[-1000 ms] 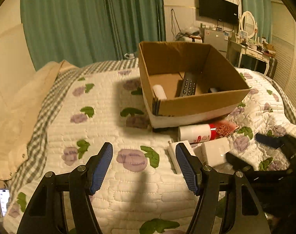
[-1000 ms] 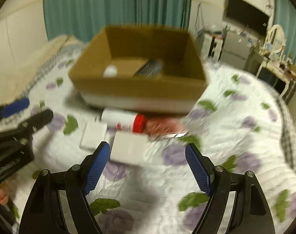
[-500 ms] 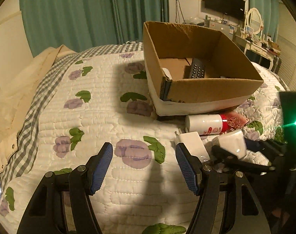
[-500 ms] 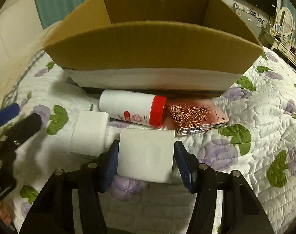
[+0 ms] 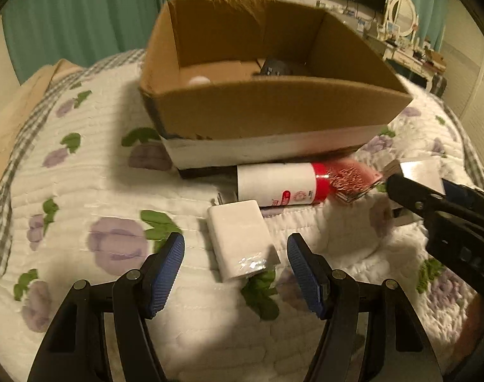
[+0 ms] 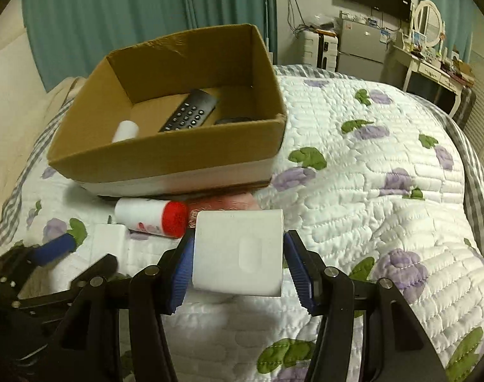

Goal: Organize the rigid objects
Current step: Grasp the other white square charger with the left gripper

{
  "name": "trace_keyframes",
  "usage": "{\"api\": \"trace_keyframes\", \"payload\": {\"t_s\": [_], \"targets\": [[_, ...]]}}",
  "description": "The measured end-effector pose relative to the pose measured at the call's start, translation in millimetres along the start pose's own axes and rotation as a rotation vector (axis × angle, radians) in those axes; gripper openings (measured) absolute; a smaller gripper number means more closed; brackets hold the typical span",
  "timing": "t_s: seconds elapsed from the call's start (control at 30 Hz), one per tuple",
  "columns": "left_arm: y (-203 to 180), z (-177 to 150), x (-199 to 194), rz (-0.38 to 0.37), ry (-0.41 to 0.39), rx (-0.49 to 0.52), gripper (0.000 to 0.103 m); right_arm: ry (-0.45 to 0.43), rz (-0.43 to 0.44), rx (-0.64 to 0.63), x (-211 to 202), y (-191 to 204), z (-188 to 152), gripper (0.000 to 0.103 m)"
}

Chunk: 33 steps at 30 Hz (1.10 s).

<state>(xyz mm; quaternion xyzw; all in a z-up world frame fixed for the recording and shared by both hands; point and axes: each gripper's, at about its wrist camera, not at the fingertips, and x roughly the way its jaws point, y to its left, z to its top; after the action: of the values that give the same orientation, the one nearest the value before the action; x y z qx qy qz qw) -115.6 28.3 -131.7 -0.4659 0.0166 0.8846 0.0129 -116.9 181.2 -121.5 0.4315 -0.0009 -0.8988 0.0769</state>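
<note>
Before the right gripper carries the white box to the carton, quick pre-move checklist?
1. Grip: right gripper shut on the white box, pads on both sides: ok.
2. Box lifted off the quilt: ok.
3. Free floor space in the cardboard carton beside the remote and white cylinder: ok.
4. Carton's near wall stands between gripper and opening; whether the box is high enough to clear it: cannot tell.
5. Left gripper open, low over the white adapter, off the carry path: ok.
6. Red-capped bottle lies against the carton base, below the path: ok.
</note>
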Motion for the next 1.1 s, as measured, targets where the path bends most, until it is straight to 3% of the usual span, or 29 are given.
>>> {"api": "trace_keyframes", "payload": {"t_s": [0.13, 0.2, 0.23, 0.3, 0.5, 0.6, 0.83, 1.1], "targets": [[-6, 1, 13, -0.002, 0.010, 0.019, 0.070, 0.002, 0.009, 0.000, 3, 0, 2, 0.055], [-9, 0, 18, 0.001, 0.016, 0.033, 0.062, 0.004, 0.010, 0.004, 4, 0, 3, 0.055], [-9, 0, 18, 0.022, 0.019, 0.037, 0.049, 0.004, 0.010, 0.006, 4, 0, 3, 0.055], [-6, -1, 15, 0.004, 0.013, 0.027, 0.048, 0.001, 0.007, 0.002, 2, 0, 3, 0.055], [-1, 0, -29, -0.028, -0.066, 0.022, 0.042, -0.049, -0.003, -0.038, -29, 7, 8, 0.055], [-2, 8, -62, -0.056, -0.128, 0.028, 0.025, -0.094, 0.003, -0.062, -54, 11, 19, 0.055], [-1, 41, -105, -0.105, -0.214, 0.030, 0.023, -0.203, 0.014, -0.085, -106, 11, 48, 0.055], [3, 84, -125, -0.108, -0.292, 0.015, 0.023, -0.229, 0.022, -0.096, -114, 6, 75, 0.055]]}}
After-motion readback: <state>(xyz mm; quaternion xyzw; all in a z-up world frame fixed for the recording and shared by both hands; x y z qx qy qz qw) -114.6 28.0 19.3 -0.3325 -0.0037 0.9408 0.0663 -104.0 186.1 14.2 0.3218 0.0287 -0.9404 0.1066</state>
